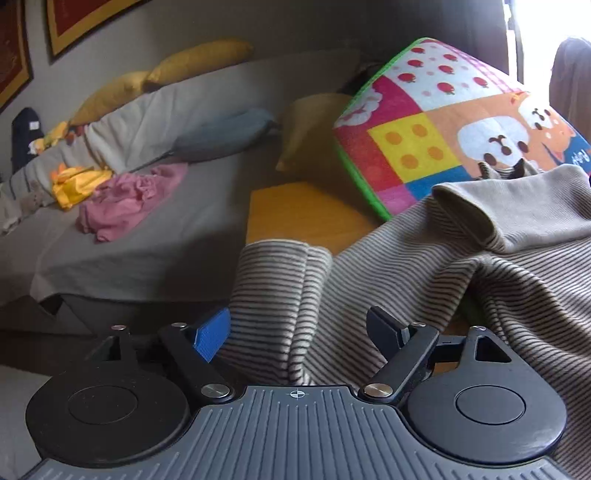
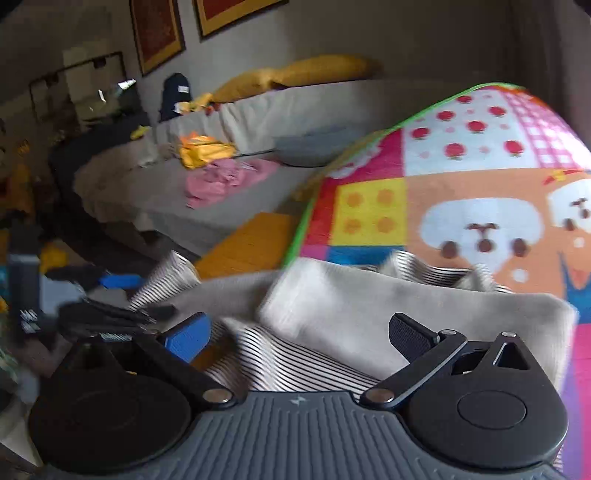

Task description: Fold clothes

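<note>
grey sofa (image 1: pixel 155 236); yellow cushions (image 1: pixel 199 61); patchwork cartoon mat (image 1: pixel 436 125); framed pictures (image 2: pixel 155 33)

Both wrist views close over the striped garment (image 1: pixel 388 266), facing the shared patchwork mat (image 2: pixel 461 177) and grey sofa (image 1: pixel 147 229).

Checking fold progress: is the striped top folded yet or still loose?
Still loose. The striped top lies rumpled, its sleeve bunched between the open left gripper, beige hem flipped over near the open right gripper.
</note>
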